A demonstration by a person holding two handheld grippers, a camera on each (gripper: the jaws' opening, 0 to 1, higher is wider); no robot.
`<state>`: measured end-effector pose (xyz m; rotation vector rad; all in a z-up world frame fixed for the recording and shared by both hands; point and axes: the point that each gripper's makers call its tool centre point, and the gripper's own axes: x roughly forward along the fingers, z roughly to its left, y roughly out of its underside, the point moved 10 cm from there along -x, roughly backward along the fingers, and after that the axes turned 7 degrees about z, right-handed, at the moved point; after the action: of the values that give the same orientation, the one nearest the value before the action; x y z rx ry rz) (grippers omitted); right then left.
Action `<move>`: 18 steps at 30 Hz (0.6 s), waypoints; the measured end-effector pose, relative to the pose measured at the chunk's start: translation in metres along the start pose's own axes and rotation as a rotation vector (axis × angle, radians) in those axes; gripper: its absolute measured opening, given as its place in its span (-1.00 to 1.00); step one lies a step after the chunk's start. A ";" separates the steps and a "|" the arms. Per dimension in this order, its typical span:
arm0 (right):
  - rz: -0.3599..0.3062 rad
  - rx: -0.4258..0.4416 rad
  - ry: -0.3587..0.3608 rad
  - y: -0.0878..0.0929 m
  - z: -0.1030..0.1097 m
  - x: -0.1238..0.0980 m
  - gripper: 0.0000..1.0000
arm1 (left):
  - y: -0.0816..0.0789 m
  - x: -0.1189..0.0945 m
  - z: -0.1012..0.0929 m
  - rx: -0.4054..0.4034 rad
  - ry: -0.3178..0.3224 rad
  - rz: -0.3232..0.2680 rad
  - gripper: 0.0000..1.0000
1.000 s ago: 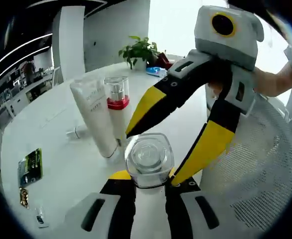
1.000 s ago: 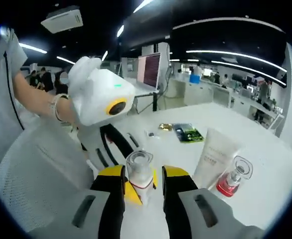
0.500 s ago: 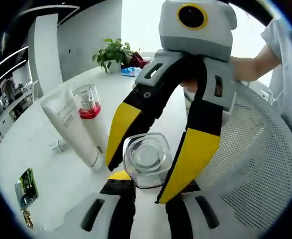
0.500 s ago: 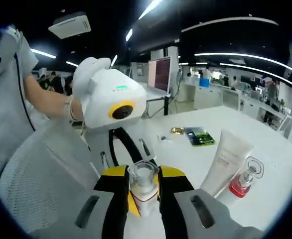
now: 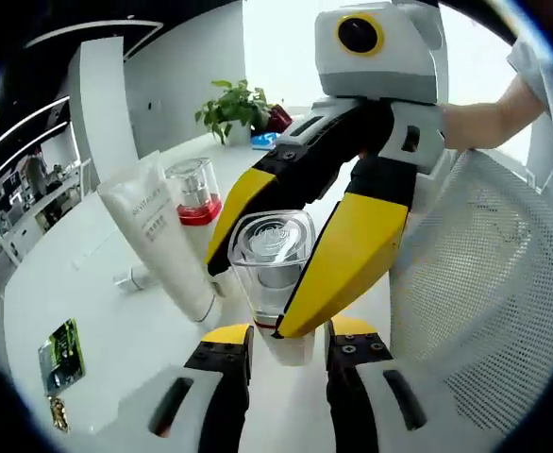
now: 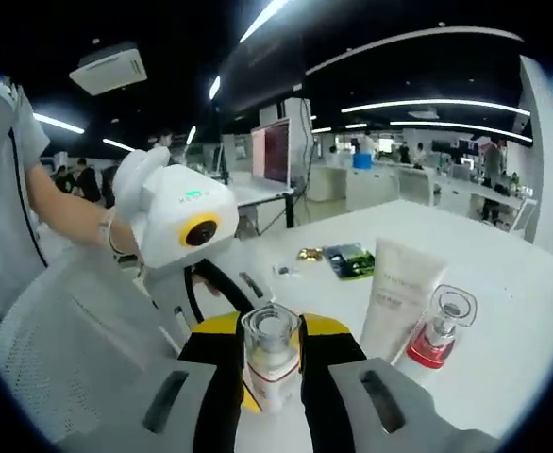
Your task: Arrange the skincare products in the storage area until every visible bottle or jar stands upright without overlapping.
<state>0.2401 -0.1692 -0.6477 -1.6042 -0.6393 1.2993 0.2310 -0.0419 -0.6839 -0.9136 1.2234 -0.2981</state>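
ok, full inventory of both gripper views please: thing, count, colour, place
clear-capped bottle: 1, clear and white with a red band, between both grippers' jaws
white tube: 1, white, standing cap-down on the table
red-collared bottle: 1, clear cap, red collar, upright beside the tube
green packet: 1, green, flat on the table
potted plant: 1, green, far table edge
table: 1, white, round
mesh chair: 1, white, beside the table
left gripper: 1, black and yellow, on the bottle
right gripper: 1, black and yellow, on the bottle
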 end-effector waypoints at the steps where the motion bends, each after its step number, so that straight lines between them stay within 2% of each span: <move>1: 0.000 -0.001 0.001 0.003 -0.001 0.002 -0.57 | 0.001 0.001 0.001 0.005 -0.009 0.001 -0.39; 6: 0.006 -0.034 0.016 0.012 -0.002 0.010 -0.56 | 0.005 0.008 0.006 0.006 -0.030 0.011 -0.45; 18: 0.006 0.009 0.034 0.027 -0.011 0.012 -0.54 | 0.016 0.019 0.008 0.005 -0.029 0.047 -0.51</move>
<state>0.2494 -0.1738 -0.6770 -1.6189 -0.6075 1.2744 0.2404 -0.0409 -0.7084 -0.8806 1.2157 -0.2492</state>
